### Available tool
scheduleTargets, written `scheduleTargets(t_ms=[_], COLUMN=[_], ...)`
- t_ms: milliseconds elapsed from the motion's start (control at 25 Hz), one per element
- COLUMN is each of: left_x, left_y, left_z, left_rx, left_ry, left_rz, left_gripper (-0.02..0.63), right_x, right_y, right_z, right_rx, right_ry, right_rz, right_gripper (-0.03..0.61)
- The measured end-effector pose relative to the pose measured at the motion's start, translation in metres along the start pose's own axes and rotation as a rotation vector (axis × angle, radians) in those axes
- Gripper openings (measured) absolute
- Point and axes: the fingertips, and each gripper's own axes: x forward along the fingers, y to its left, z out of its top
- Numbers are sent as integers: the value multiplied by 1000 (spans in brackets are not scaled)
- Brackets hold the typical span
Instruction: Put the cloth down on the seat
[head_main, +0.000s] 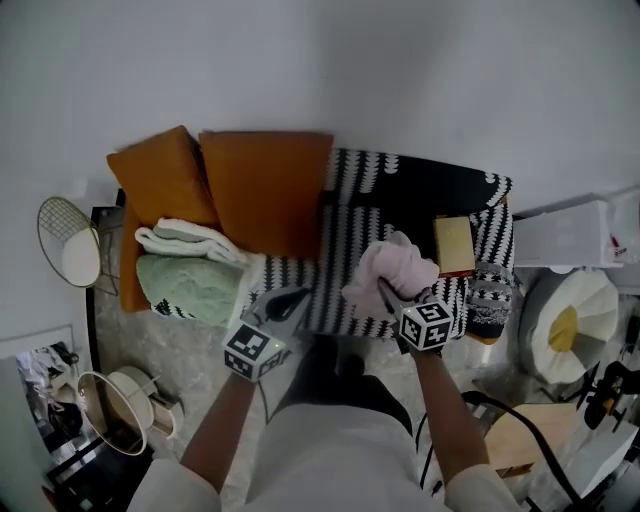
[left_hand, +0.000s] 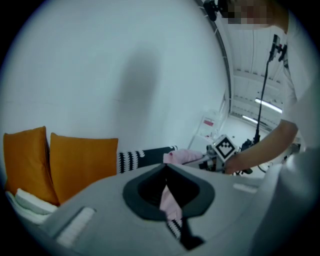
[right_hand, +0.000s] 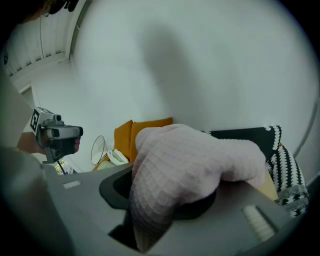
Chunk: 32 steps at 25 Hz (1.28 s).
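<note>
Grips the pink cloth in the right gripper, with the jaws closed on its lower end, so most of it bulges up and forward over the jaws and hides their tips in the right gripper view. Shows in the head view what that close view does not: holds the cloth in the air above the seat, over the black and white throw that covers it, not lying on it. Holds the left gripper apart from the cloth, to the left of the right jaws, low over the front edge of the seat. Has the left jaws almost together in the left gripper view, with only a narrow slit between. Shows in that slit a thin pink strip and, under it, a bit of black and white pattern; cannot tell whether pinched there or only seen through the gap. Shows there also the cloth ahead and right of the left jaws, and two orange cushions to their left. Gives in the head view the plainest look at folded white and green towels left of the left jaws.
</note>
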Motion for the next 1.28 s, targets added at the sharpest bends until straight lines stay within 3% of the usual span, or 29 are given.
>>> scheduleTargets(t_ms=[560,760,840,1000,1280], left_x=[49,57,58,56,51], left_y=[74,88,92,99,92], left_z=[-26,-39,-44,-51,-47], left_rx=[-9,-26,-27,-40,-53], left_ry=[35,59,64,66,64], left_rz=[-26,-33,-34,-33,-45], left_gripper=[0,0,0,0,0], right_x=[131,164,171,172,155], right_y=[-47,-64,-70,-73,-52], right_z=[-34,-47,-45,-32,-24], right_rx=[9,-22,-31,-34,-50], right_ry=[207,294,299,259,225], right_rz=[-59,-86,-106,-143,-131], right_gripper=[180,226,276,250,242])
